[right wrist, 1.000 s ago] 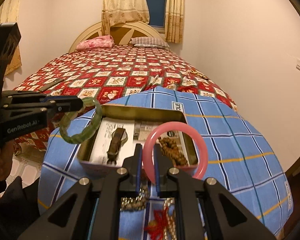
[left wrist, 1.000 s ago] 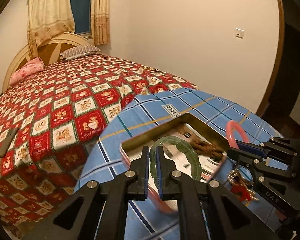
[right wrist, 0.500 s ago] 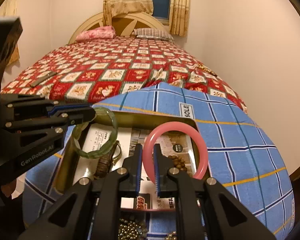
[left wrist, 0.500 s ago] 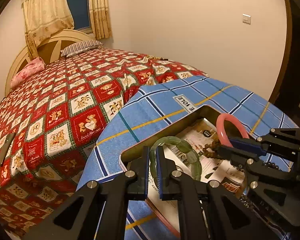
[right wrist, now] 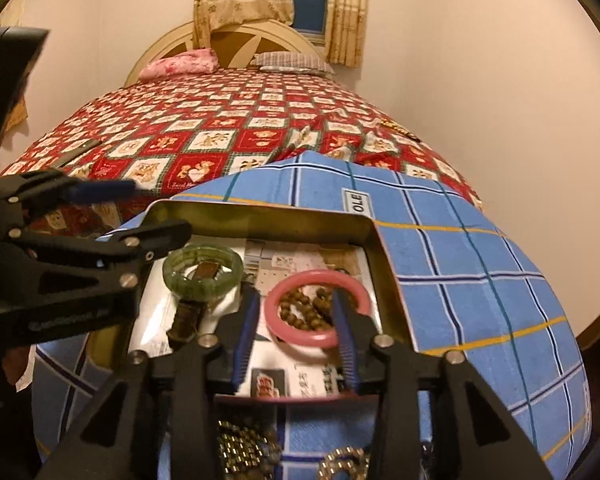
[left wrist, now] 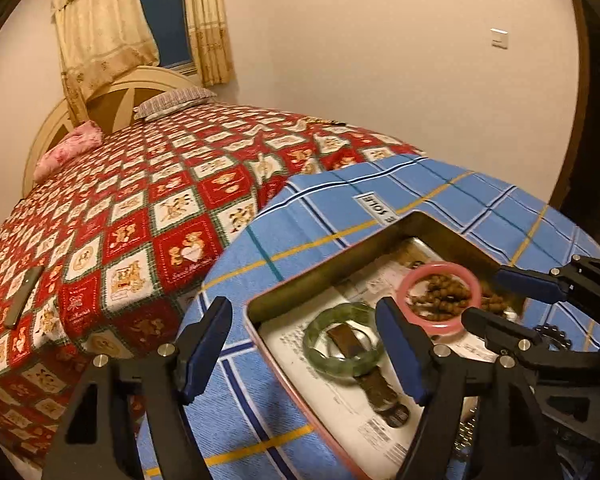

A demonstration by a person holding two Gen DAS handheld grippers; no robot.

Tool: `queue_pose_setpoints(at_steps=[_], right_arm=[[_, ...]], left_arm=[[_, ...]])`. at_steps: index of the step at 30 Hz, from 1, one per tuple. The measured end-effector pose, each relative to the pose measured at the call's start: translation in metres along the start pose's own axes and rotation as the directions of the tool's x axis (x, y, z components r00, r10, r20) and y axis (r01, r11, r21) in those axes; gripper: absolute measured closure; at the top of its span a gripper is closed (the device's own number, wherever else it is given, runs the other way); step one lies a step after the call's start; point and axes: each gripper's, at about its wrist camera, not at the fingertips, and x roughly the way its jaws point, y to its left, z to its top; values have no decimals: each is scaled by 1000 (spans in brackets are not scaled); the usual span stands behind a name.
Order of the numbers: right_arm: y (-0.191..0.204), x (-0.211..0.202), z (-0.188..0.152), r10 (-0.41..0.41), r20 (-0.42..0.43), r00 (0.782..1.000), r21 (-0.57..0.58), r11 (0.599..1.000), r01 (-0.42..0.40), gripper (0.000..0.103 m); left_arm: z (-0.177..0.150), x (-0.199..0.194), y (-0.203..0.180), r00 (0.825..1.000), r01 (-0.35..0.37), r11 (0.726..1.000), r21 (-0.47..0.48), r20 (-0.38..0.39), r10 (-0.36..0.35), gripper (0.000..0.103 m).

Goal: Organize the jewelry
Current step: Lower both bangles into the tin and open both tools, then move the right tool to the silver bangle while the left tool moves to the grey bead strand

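Note:
An open metal tin (left wrist: 324, 276) (right wrist: 260, 210) lined with printed paper sits on a blue checked cloth. A green bangle (left wrist: 342, 342) (right wrist: 203, 268) lies in it over a brown watch strap (left wrist: 370, 376). A pink bangle (left wrist: 440, 294) (right wrist: 320, 310) lies in it around brown wooden beads (right wrist: 306, 308). My left gripper (left wrist: 304, 344) is open and empty, just before the green bangle. My right gripper (right wrist: 296, 332) is open and empty, its fingers either side of the pink bangle's near rim; it also shows in the left wrist view (left wrist: 500, 296).
The cloth-covered round table (right wrist: 480, 280) stands against a bed with a red patterned quilt (left wrist: 120, 220). Metal bead chains (right wrist: 244, 452) and a gold chain (right wrist: 344, 460) lie on the cloth in front of the tin. A dark remote (left wrist: 22, 296) lies on the bed.
Both grippers opened and let go of their bangles. The green and pink bangles now lie in the tin instead of being held above it.

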Motion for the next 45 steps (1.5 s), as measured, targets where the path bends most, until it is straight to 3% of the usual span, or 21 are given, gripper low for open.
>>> queue_pose_setpoints(at_steps=[8,11,18,26,34,39,45], right_arm=[[-18,-20,-26,-38,-22,999,66,997,39,60],[-24,-28,-37,-43,-34,998,95,994,46,58],[-40,-49,-71,-72,-58,996,156,984,80,55],[-55,-70,-106,-100,-90,991,234,965,119,56],[-66,-72,-108,-82,-74,994,311,945,101,56],[-61,-70,-107,-42,-68,997,312,948,61,56],[-50,-65,-108,-4,-65,998,275,961,22,60]], left_arm=[[-21,-12,-15,1000,-10,1000,3,-16,10,29],[-29,-8,-18,998,-58,998,27,-12,58,29],[-37,-14,-3,996,-91,995,-28,-22,90,29],[-63,-56,-35,999,-52,998,19,15,51,29],[-71,-66,-63,999,-18,996,88,38,15,29],[-77,-59,-70,999,34,995,97,-8,-33,50],[-83,-56,-78,997,71,990,125,-27,-68,52]])
